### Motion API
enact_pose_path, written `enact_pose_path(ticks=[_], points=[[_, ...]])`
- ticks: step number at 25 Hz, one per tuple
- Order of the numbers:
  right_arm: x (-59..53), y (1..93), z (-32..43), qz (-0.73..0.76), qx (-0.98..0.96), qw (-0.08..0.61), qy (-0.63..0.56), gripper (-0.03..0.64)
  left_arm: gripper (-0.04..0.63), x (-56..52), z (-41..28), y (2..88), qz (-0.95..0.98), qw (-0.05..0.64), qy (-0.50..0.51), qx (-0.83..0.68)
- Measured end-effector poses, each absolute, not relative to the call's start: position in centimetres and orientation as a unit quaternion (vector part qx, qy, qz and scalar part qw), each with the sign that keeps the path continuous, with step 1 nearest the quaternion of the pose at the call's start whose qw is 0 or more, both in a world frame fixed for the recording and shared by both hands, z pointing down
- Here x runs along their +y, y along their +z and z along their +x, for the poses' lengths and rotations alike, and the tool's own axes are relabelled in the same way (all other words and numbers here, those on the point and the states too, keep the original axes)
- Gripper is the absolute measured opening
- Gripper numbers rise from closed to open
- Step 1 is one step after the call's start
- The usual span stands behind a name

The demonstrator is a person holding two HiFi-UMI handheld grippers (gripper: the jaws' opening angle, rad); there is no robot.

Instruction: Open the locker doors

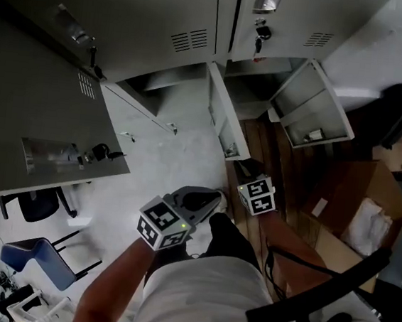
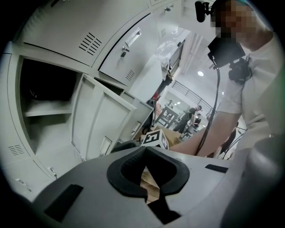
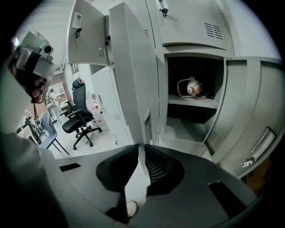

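Left gripper view: the left gripper has its tips together on nothing. The right gripper is clamped on the free edge of the open, upright light-grey sheet-metal locker door.

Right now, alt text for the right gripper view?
The right gripper is shut on the edge of a grey locker door, seen edge-on. To its right an open locker holds a white-and-red object on its shelf; a black office chair stands at left.
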State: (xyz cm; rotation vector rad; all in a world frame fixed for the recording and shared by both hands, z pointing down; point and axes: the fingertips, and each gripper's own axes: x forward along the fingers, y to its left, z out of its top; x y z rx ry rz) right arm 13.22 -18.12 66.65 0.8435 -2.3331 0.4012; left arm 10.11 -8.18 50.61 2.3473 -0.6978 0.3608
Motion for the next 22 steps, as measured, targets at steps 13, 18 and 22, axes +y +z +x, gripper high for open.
enact_pose_path(ticks=[13,18,22], points=[[-16.8,65.0,15.8,0.273,-0.894,0.329,0.130,0.051,0.011,-6.4,10.0,47.8,0.888,0.316,0.120,-0.312],[-15.2,62.1,16.4,0.288,-0.894,0.325,0.114,0.051,0.011,-4.7,9.0,44.8,0.905,0.286,0.101,-0.300],[-12.0,58.6,15.4,0.307,-0.892,0.310,0.121,0.046,0.011,-1.4,6.8,42.2,0.912,0.266,0.092,-0.299]])
